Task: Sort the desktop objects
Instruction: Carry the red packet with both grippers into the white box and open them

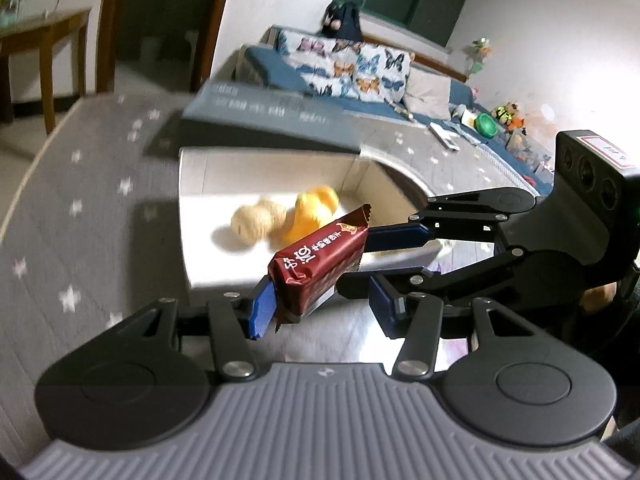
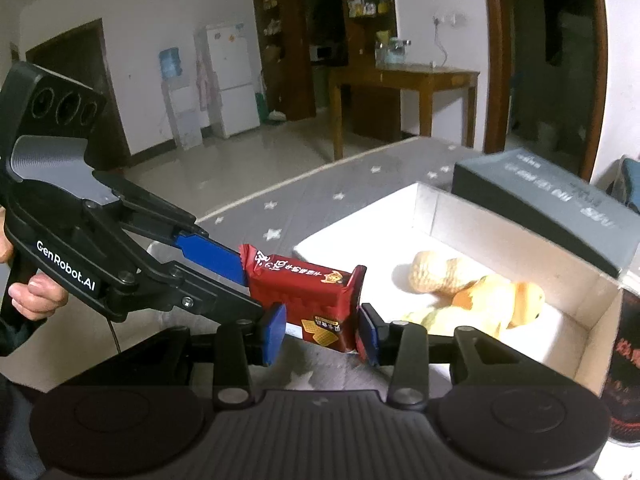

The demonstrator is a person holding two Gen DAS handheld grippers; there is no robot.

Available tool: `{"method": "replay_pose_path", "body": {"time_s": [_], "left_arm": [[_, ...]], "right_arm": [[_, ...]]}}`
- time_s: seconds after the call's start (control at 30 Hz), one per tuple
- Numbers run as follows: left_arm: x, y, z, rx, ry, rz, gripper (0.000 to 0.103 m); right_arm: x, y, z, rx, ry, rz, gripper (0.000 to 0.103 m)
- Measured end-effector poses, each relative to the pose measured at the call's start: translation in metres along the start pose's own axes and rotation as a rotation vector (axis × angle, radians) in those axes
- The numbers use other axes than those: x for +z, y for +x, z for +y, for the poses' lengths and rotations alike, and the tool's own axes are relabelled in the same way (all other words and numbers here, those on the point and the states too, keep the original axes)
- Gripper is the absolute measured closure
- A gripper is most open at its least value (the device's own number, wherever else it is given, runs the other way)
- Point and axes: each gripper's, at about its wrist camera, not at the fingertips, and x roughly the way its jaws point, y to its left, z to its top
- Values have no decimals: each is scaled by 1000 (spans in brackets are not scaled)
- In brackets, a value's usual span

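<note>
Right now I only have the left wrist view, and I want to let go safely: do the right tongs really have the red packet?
Observer: Yes. The right tongs have a pad pressed against each side of the red packet.
Operator: Is the packet hiding anything in the box from me?
Observer: Yes, a pale yellow-green scrap, perhaps peel, lies at the near side of the box.
Operator: And what is past the box's right side?
Observer: A black item with red print sits right beside the box there. I cannot tell what it is.

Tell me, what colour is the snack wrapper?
Dark red snack wrapper with white lettering; the right wrist view shows it best.
</note>
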Motion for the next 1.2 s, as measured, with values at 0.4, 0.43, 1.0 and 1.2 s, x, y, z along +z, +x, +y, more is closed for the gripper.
{"method": "replay_pose_path", "body": {"time_s": [0.4,0.43,1.0,1.2], "left_arm": [[46,57,17,9,25,-14,51],[47,63,20,7,19,-2,51],[34,107,52,23,-53,103,51],[33,107,52,40,-45,109,50]], "right_arm": [[42,9,-49,-100,-2,-51,65],[42,13,-54,-100,6,-46,65],[20,76,-93,-91,87,74,66],[19,81,-92,-99,85,84,65]]}}
